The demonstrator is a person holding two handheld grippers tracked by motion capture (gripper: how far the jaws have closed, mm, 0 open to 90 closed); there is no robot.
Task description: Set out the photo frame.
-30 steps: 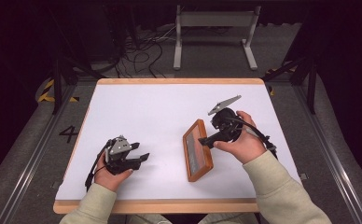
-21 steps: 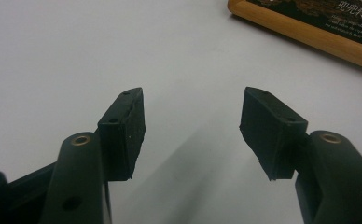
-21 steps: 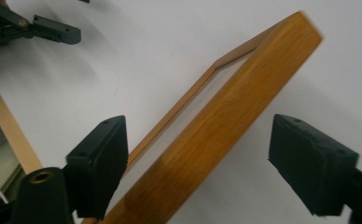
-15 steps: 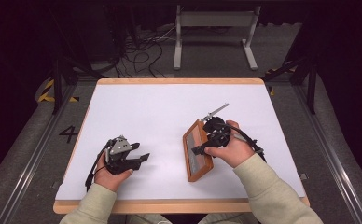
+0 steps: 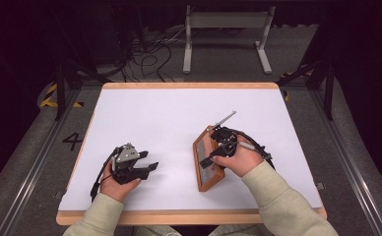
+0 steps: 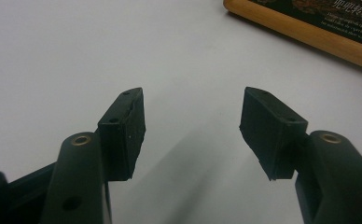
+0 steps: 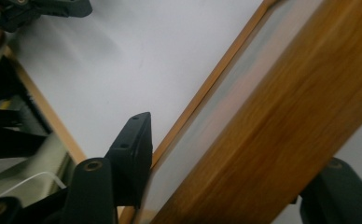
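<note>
1. The frame is a flat wooden-rimmed panel with a dark, glossy face. It sits on the right half of the white table, near the person's edge, with its long side running from near to far and leaning a little to the left at the far end.
2. The right gripper is at the frame's right side, about midway along it, held in the person's right hand.
3. In the right gripper view the frame fills the space between the two jaws. One black jaw presses against its thin inner edge on the left, and the other sits behind the broad wooden rim at the lower right. The jaws are set narrow, closed around the frame's side.
4. That view looks along the frame's rim at a steep slant, with the table surface behind it, so the frame seems tipped up on one edge. Whether the far edge touches the table cannot be told.
5. The left gripper rests low over the table's near left part, in the left hand, well apart from the frame and pointing right toward it.
6. In the left gripper view its jaws stand wide apart with only bare table between them. A corner of the frame shows far off at the upper right.
</note>
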